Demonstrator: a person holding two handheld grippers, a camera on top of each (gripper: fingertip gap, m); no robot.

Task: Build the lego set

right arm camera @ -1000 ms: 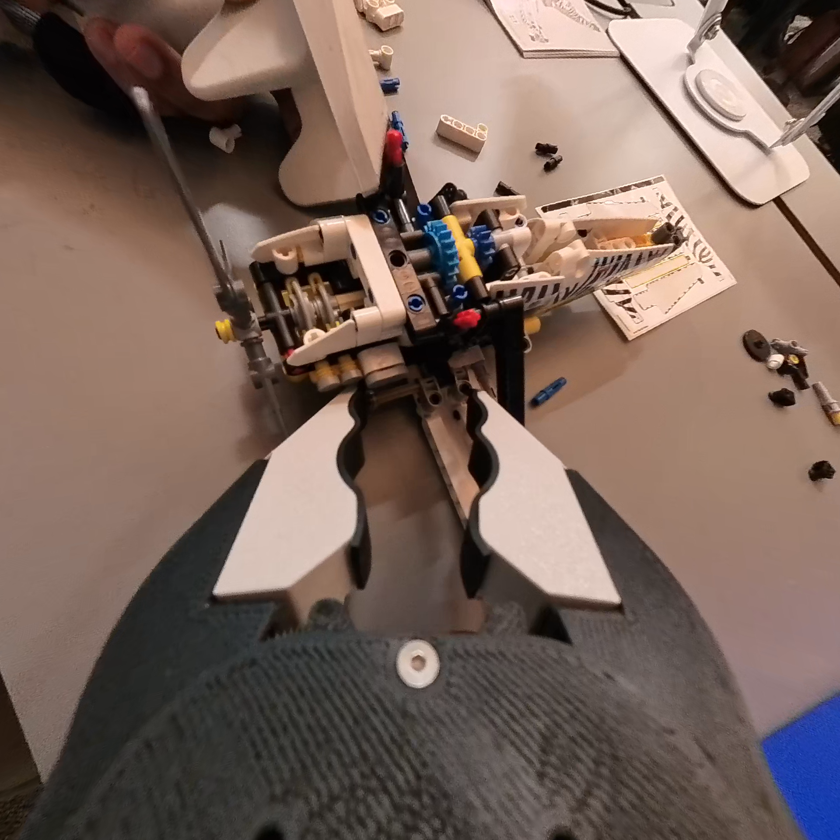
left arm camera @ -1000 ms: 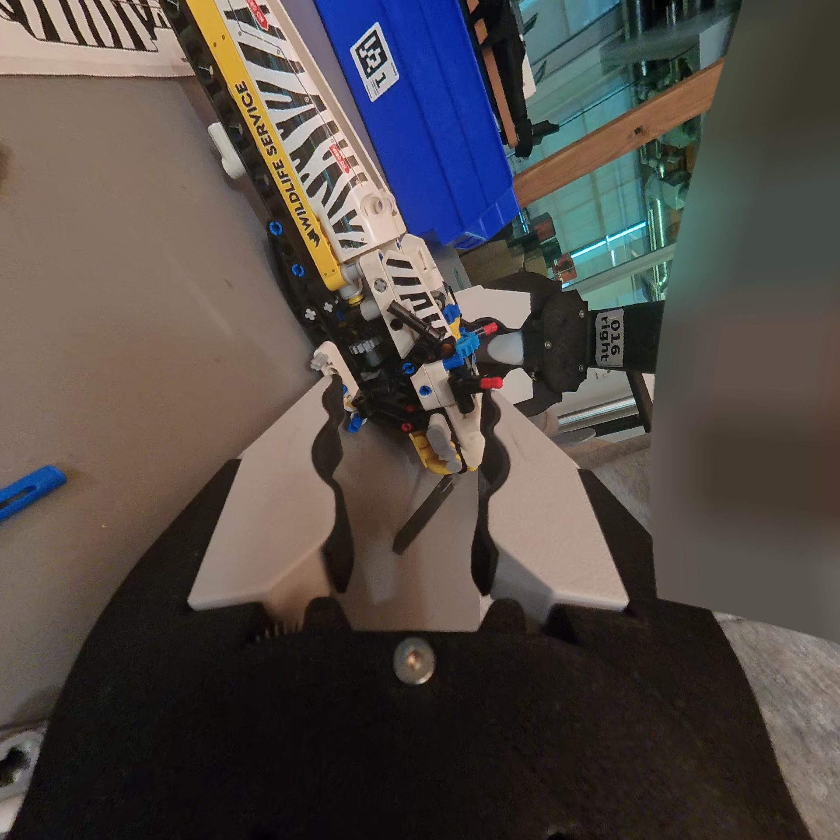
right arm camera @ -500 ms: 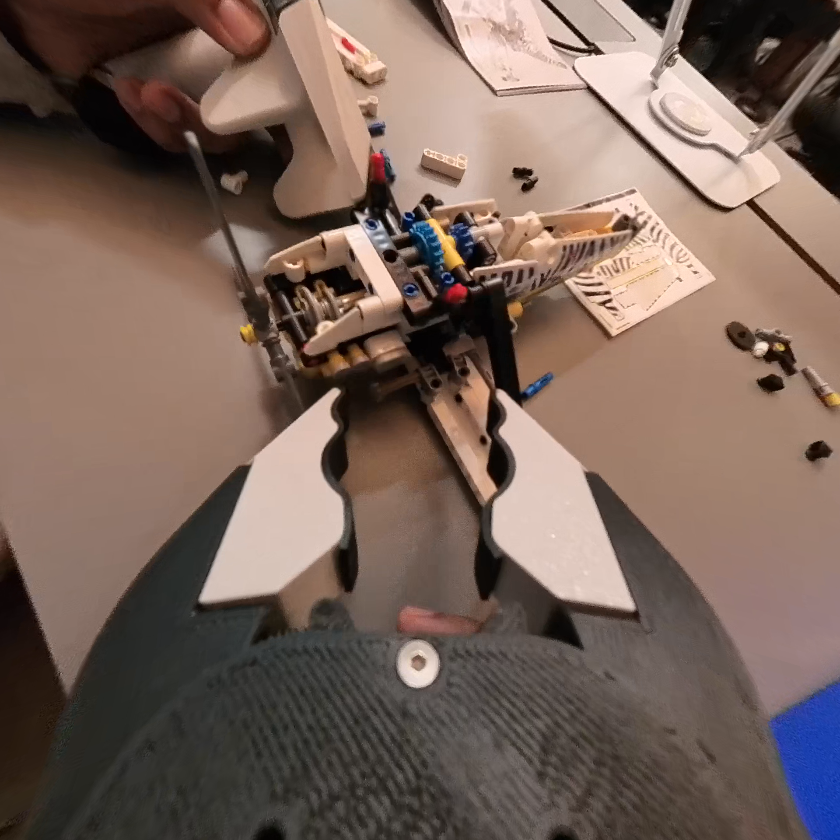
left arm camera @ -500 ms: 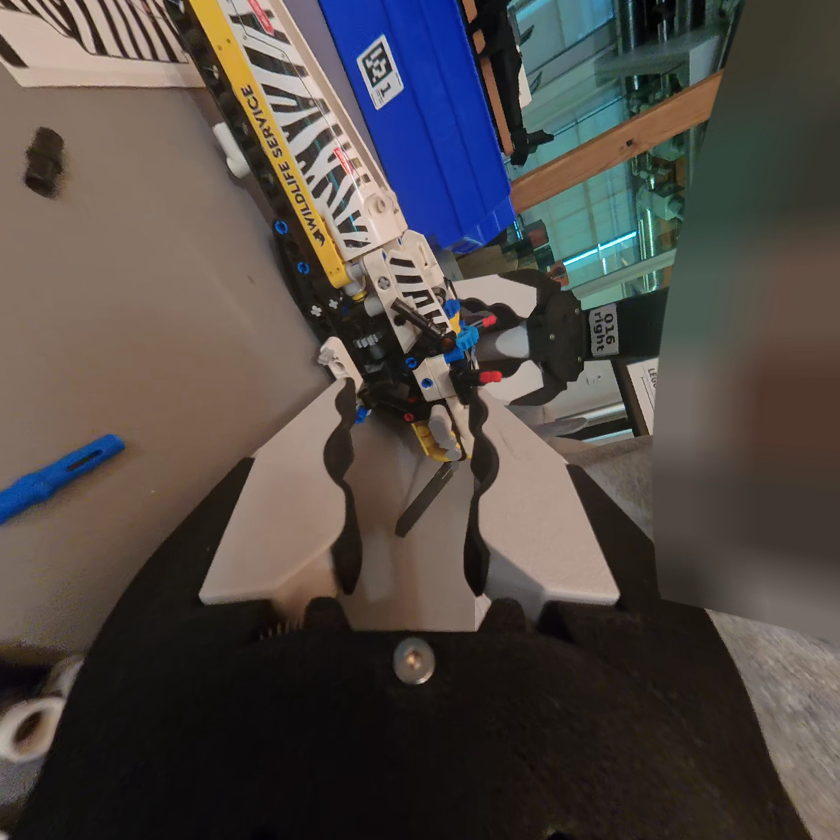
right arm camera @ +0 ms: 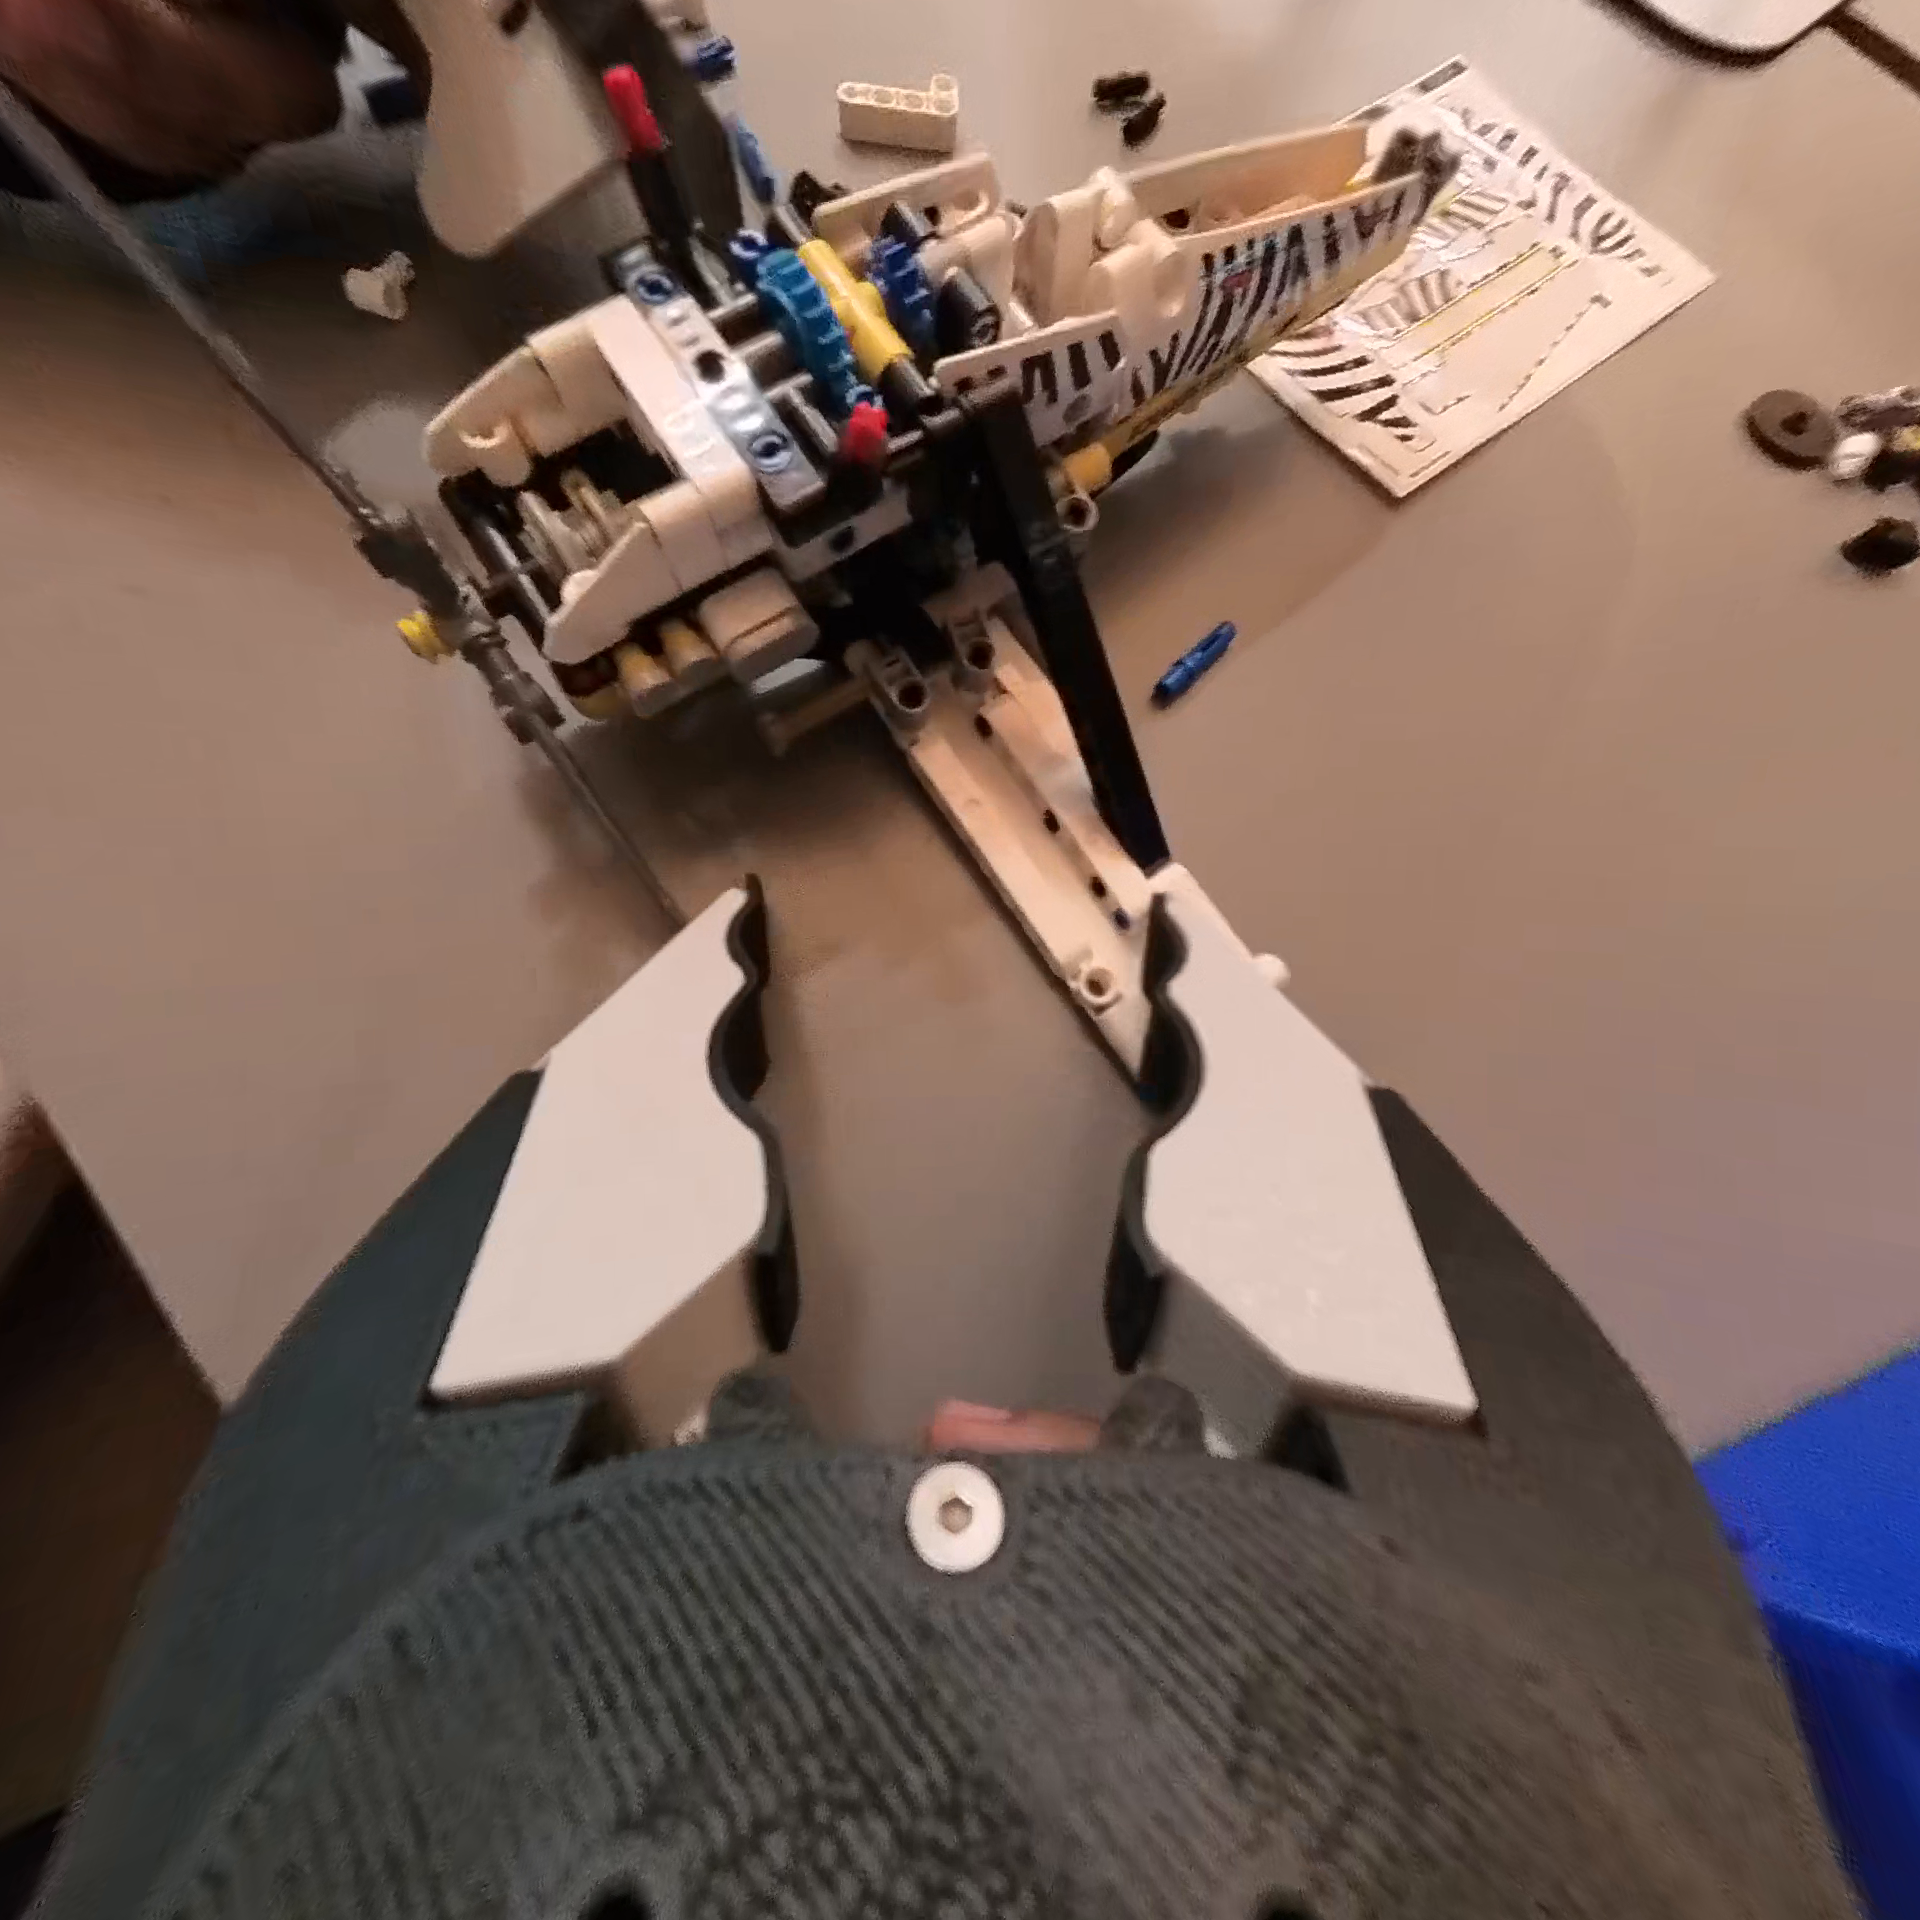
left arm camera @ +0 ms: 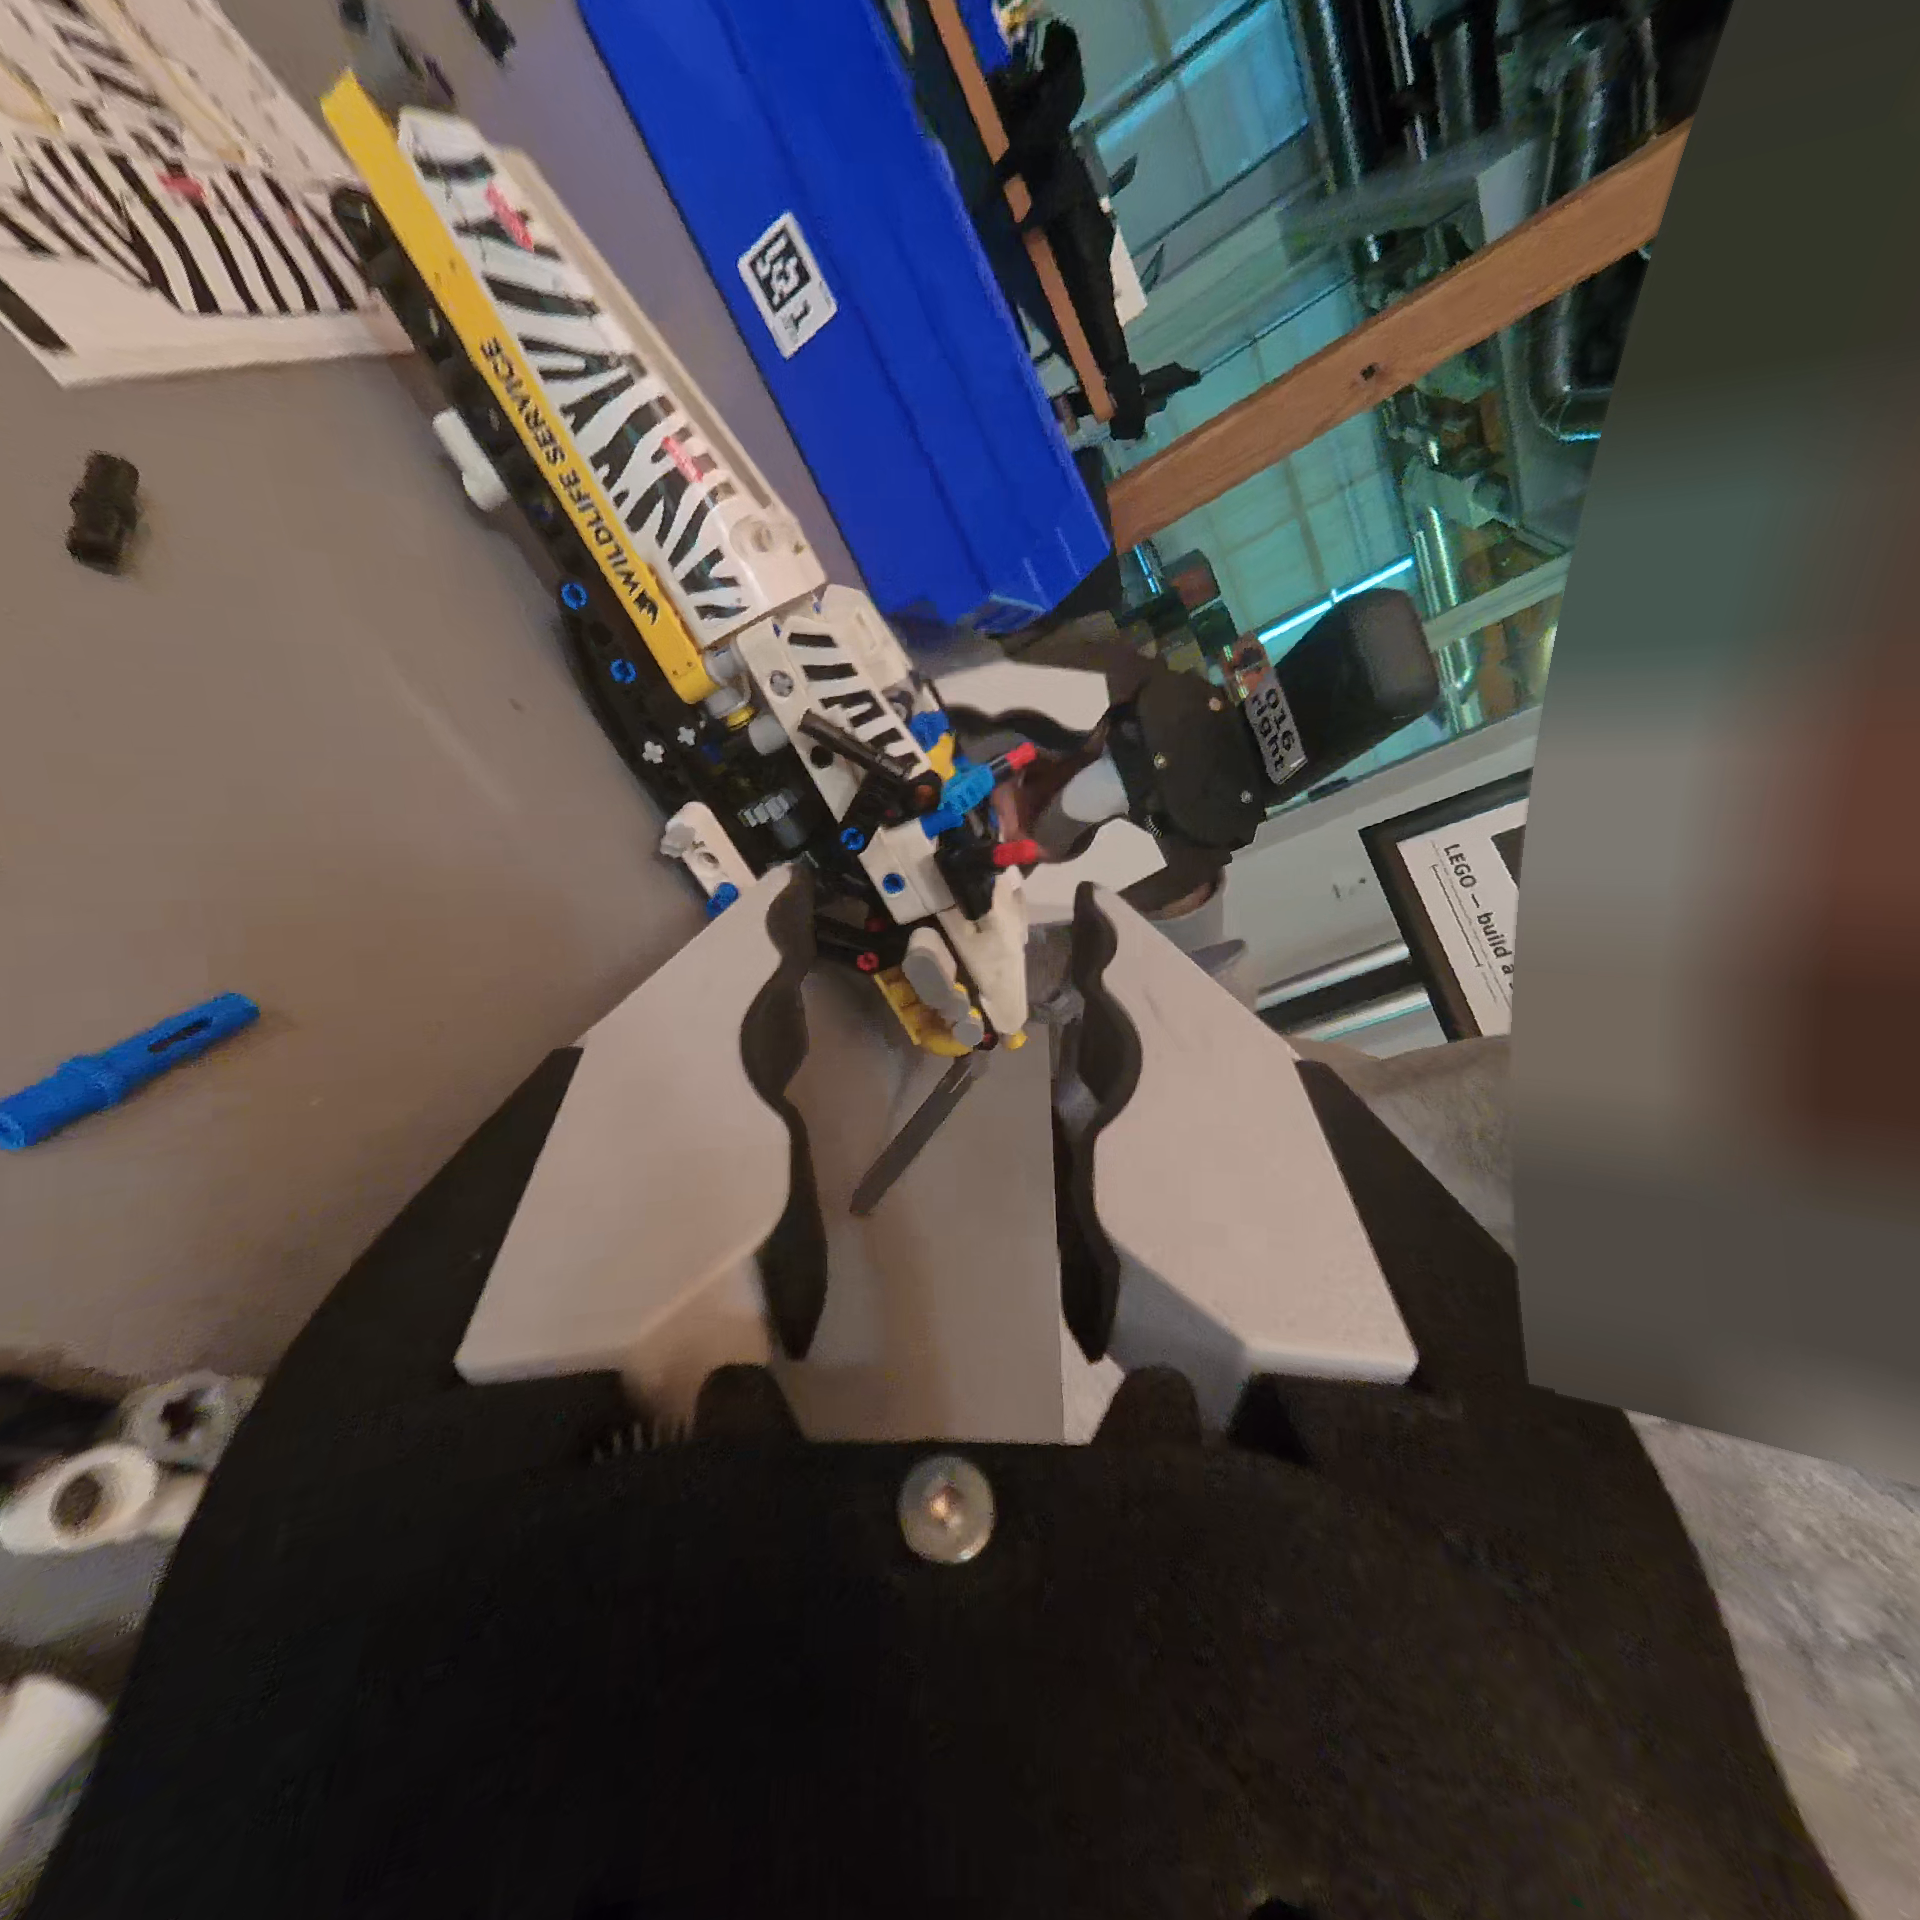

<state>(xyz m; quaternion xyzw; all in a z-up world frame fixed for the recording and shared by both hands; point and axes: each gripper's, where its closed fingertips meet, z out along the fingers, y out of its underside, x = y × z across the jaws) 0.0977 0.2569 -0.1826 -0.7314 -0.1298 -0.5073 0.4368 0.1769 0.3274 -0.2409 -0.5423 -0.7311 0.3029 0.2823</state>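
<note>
A zebra-striped white lego plane (right arm camera: 831, 416) lies on the grey table (right arm camera: 1455, 831). Its white wing (right arm camera: 1039, 810) and a long black beam (right arm camera: 1081, 675) point toward my right gripper (right arm camera: 956, 904). That gripper is open and empty, and the wing tip lies against the inner side of its right finger. In the left wrist view the plane (left arm camera: 665, 488) runs away up-left. Its nose lies between the jaws of my left gripper (left arm camera: 935, 935), which stand apart around it. A grey propeller (right arm camera: 488, 644) sits on the nose.
A striped sticker sheet (right arm camera: 1455, 312) lies past the tail. A blue pin (right arm camera: 1195, 665), a white angled beam (right arm camera: 899, 109) and small black parts (right arm camera: 1787, 421) lie loose. A blue bin (left arm camera: 883, 312) stands behind the plane. A person's hand holds the left gripper at top left. My right fingertips sit around 12 cm from my left ones. Between my right fingertips and the grey propeller (right arm camera: 488, 644) there is roughly 6 cm.
My right gripper has drawn back from the wing root to the wing tip and opened wider. My left gripper stays at the nose, its jaws a little closer together.
</note>
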